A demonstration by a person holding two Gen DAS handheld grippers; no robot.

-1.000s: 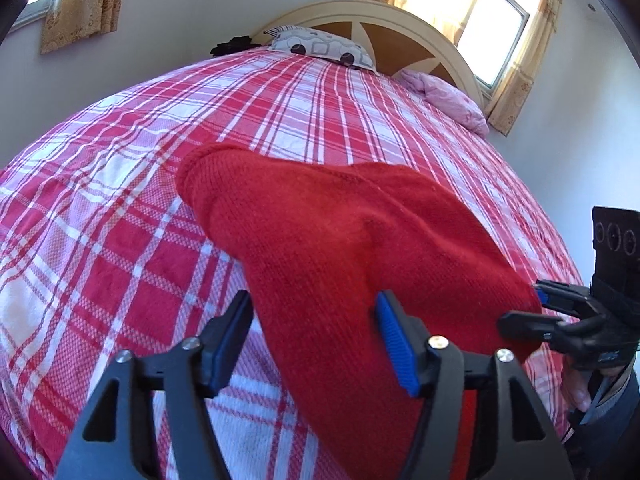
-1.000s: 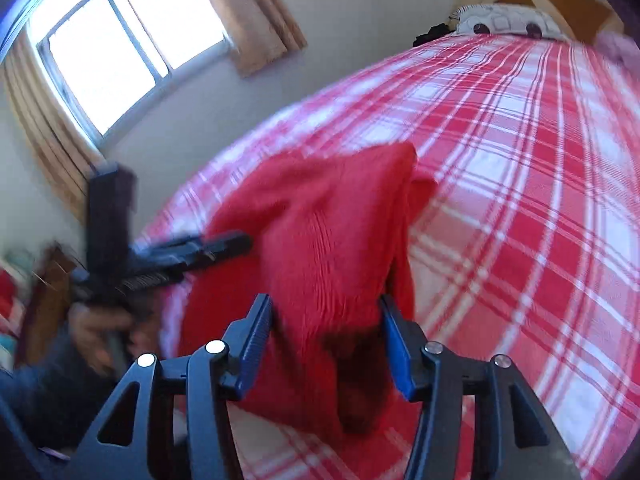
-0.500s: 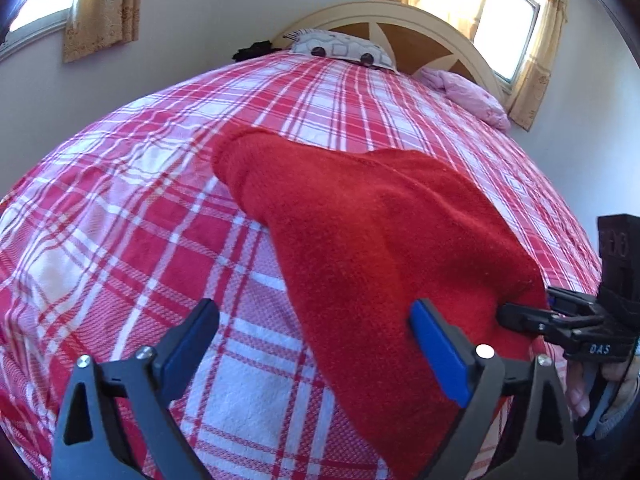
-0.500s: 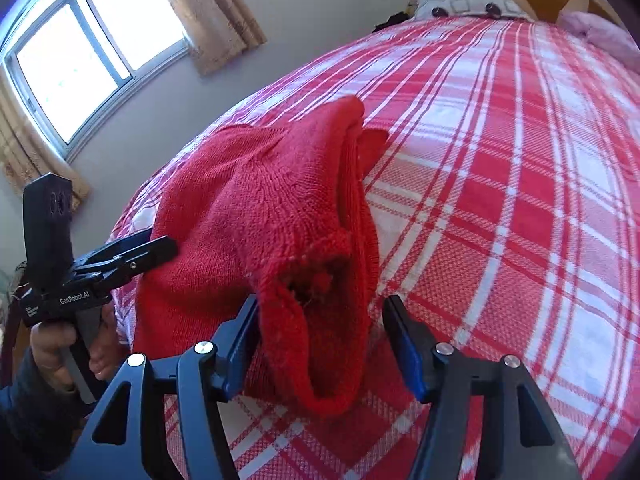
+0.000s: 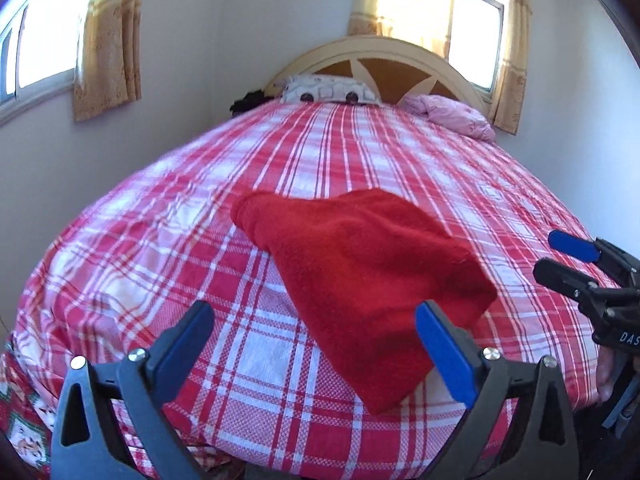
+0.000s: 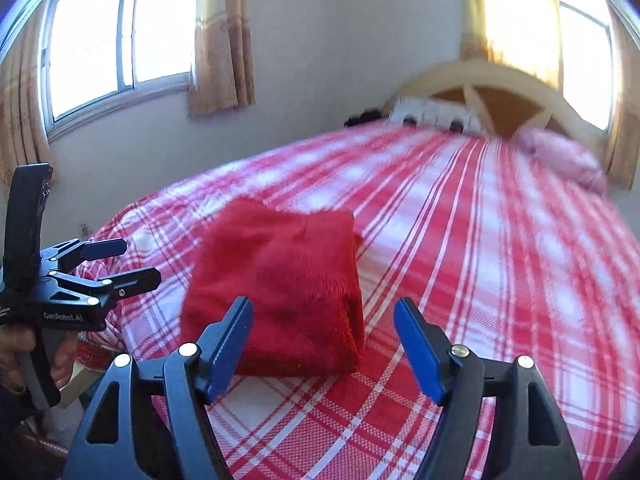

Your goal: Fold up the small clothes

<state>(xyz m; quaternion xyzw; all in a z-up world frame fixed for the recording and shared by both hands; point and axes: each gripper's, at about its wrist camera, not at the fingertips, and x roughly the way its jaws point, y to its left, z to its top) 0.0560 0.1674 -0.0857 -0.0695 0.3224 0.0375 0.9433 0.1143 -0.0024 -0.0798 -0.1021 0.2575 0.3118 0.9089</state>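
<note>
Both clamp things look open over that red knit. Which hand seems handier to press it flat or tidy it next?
Probably the right gripper: the folded red knit lies just ahead, partly behind its left finger. The left gripper faces mostly bare bedspread, only its right finger overlapping the knit.

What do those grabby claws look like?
Both tools are black plastic frames with silver screws and two flat blue pads. The left tool has "GenRobot.AI" in white on its side, seen from the right tool. Bare fingers hold the left tool's black handle.
</note>
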